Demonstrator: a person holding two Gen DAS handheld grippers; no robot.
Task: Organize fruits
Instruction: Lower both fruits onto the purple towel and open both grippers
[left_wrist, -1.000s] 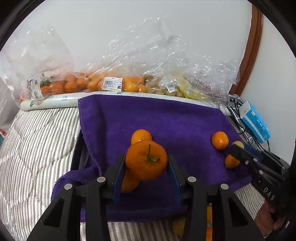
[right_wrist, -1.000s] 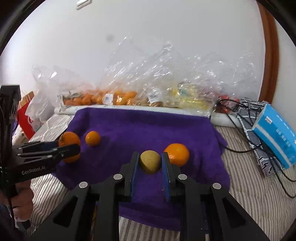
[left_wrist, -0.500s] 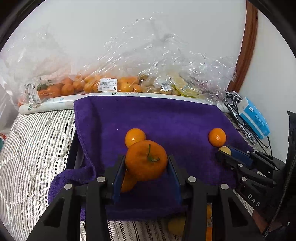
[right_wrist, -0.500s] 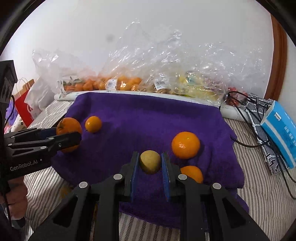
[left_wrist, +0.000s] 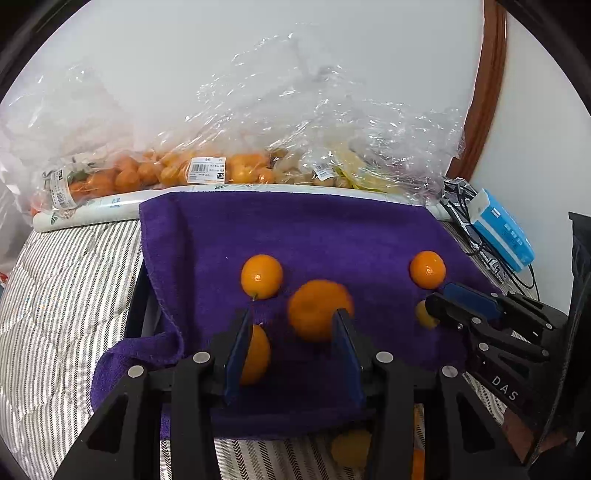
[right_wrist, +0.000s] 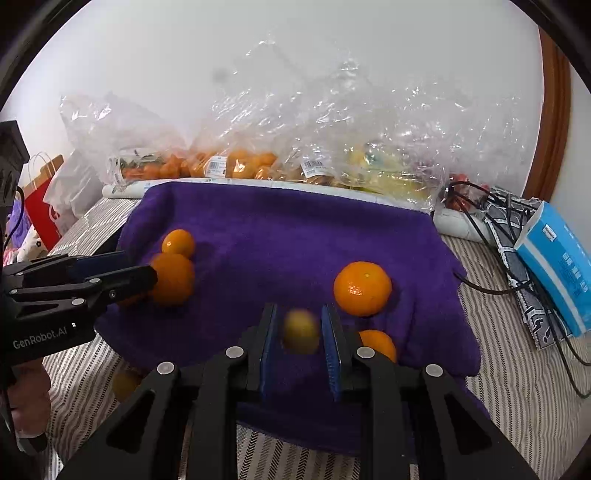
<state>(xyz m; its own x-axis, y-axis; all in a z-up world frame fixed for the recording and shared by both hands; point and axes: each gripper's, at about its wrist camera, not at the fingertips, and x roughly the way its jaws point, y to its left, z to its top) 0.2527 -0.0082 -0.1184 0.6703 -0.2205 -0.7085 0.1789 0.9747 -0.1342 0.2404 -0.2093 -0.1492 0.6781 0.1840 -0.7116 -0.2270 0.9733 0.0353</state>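
A purple towel (left_wrist: 314, 236) lies on a striped bed. My left gripper (left_wrist: 291, 332) is open; a blurred mandarin (left_wrist: 319, 309) sits loose between its pads, off the left pad. Two more mandarins (left_wrist: 261, 275) (left_wrist: 255, 356) lie beside it, another (left_wrist: 427, 268) at right. My right gripper (right_wrist: 299, 332) is open; a blurred yellow-green fruit (right_wrist: 301, 331) is loose between its pads. A mandarin (right_wrist: 362, 288) lies just beyond on the towel (right_wrist: 295, 229), another (right_wrist: 378, 343) by the right finger. The left gripper (right_wrist: 147, 277) shows in the right wrist view beside two mandarins (right_wrist: 173, 278).
Clear plastic bags of fruit (left_wrist: 221, 166) line the wall behind the towel. A blue tissue pack (right_wrist: 557, 258) and black cables (right_wrist: 491, 221) lie at the right. A red paper bag (right_wrist: 44, 206) stands at left. Loose fruit (left_wrist: 351, 446) lies on the striped cover below the towel.
Both grippers have opened. The mandarin and the yellow-green fruit have come loose from the pads and blur with motion. Both grippers sit lower over the towel.
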